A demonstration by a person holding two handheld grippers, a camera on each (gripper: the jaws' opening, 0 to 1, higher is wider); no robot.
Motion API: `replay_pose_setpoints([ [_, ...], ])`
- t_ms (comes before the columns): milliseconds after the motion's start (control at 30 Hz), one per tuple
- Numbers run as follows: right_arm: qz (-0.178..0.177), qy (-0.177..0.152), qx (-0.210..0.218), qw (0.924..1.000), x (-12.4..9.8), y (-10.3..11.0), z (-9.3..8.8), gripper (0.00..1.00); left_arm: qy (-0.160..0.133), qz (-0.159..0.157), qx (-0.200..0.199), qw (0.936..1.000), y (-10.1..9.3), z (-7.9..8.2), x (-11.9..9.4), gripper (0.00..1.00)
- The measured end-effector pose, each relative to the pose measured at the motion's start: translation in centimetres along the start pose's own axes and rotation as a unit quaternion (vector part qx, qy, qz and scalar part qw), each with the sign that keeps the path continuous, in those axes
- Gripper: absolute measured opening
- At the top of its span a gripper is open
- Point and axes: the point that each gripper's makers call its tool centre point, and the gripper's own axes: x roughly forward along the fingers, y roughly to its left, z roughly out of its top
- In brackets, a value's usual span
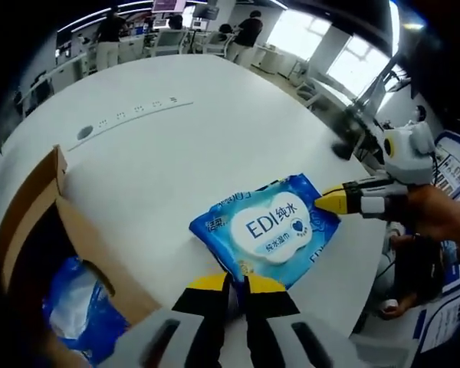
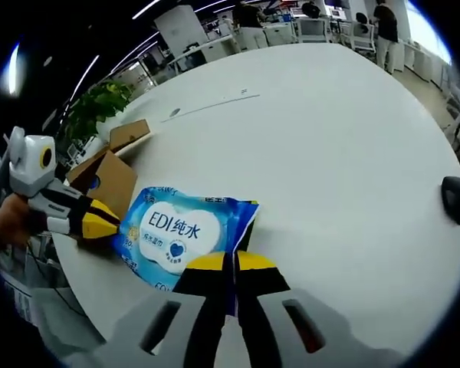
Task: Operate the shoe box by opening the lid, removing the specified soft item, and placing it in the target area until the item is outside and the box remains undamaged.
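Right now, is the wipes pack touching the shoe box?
Apart. In the left gripper view, bare white table separates the wipes pack from the shoe box.

blue soft wipes pack point(image 1: 267, 228) with white cloud-shaped label, blue lettering and a small blue heart, brown cardboard shoe box point(image 1: 44, 230) holding blue-and-white plastic packaging point(image 1: 80, 307), plain white round table point(image 2: 330, 146), yellow-and-black gripper tips point(image 2: 231, 264), green plant point(image 2: 93, 107)

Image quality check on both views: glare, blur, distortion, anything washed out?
Left gripper view: windows at upper right blown out; strong fisheye curve on the white table; wipes pack label sharp. Right gripper view: ceiling light streaks; dim left side around the cardboard box; pack readable; jaws slightly soft.
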Motion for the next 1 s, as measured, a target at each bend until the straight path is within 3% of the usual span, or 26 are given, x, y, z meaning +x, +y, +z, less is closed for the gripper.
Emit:
replay_pose_setpoints([
  [233, -0.016, -0.01, -0.005, 0.9998, -1.4, -0.3, 0.1, 0.02, -0.03, -0.018, -0.02, 0.9992, -0.2, 0.5, -1.8, 0.12],
  [333, -0.008, -0.032, 0.012, 0.9994, -2.2, 0.2, 0.9, 0.03, -0.048, -0.021, -0.023, 0.9984, -0.1, 0.8, -3.0, 0.13],
  [467, 0.005, -0.06, 0.021, 0.998, -3.3, 1.2, 2.4, 0.08, -0.084, -0.047, -0.015, 0.9952, -0.4, 1.5, -4.9, 0.19],
  [700, 0.039, -0.106, 0.019, 0.9934, -4.1, 4.6, 4.7, 0.16, -0.152, -0.037, -0.02, 0.9875, 1.8, 1.9, -9.1, 0.25],
  [867, 0.058, -0.118, 0.006, 0.9913, -4.1, 6.8, 5.4, 0.18, -0.173, -0.022, -0.017, 0.9844, 3.5, 1.0, -11.5, 0.27],
  [1000, 0.087, -0.127, -0.018, 0.9878, -4.0, 9.5, 5.9, 0.25, -0.193, -0.006, -0.027, 0.9807, 4.9, 0.5, -13.3, 0.3],
])
